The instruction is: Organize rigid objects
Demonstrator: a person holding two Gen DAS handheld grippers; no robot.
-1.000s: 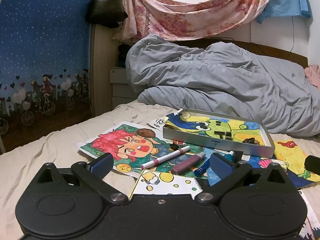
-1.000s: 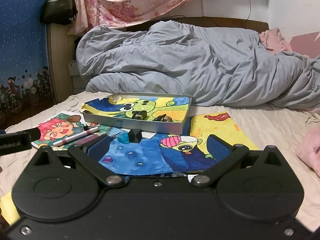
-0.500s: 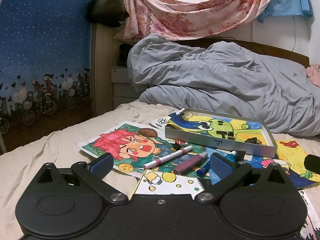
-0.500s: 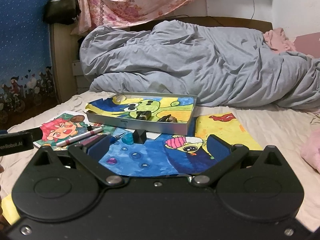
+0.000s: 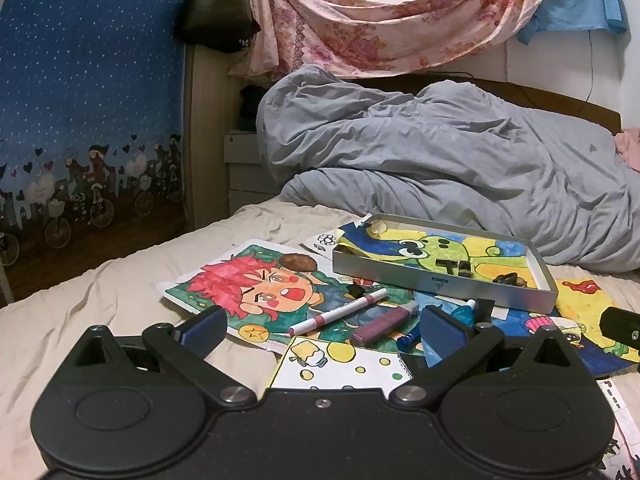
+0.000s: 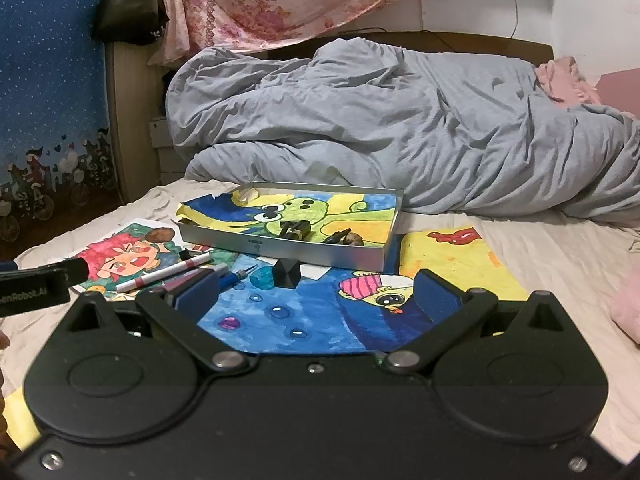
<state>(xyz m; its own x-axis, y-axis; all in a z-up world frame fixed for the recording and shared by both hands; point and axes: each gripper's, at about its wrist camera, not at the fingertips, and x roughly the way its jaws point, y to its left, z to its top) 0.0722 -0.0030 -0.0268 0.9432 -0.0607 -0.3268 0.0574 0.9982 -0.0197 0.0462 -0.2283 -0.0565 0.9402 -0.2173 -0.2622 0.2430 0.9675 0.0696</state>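
Note:
A silver metal tray (image 5: 440, 278) (image 6: 280, 245) lined with a green cartoon drawing lies on the bed and holds a few small dark objects (image 6: 294, 230). In front of it, on coloured drawings, lie a white and pink marker (image 5: 340, 311) (image 6: 164, 275), a purple tube (image 5: 380, 325), a blue pen (image 6: 236, 276) and a black block (image 6: 287, 273). A brown stone (image 5: 298, 262) sits on the red-haired drawing. My left gripper (image 5: 320, 326) is open and empty, just short of the marker and tube. My right gripper (image 6: 318, 294) is open and empty, short of the black block.
A rumpled grey duvet (image 5: 440, 168) lies behind the tray. A blue curtain (image 5: 88, 100) and a wooden post stand at the left. A black bag (image 5: 218, 20) hangs above. Pink fabric (image 6: 626, 308) lies at the right edge. The bed sheet (image 5: 100, 304) is beige.
Both grippers have drifted slightly: the scene shifts a little right in both views. Both stay open. Nothing on the bed has moved.

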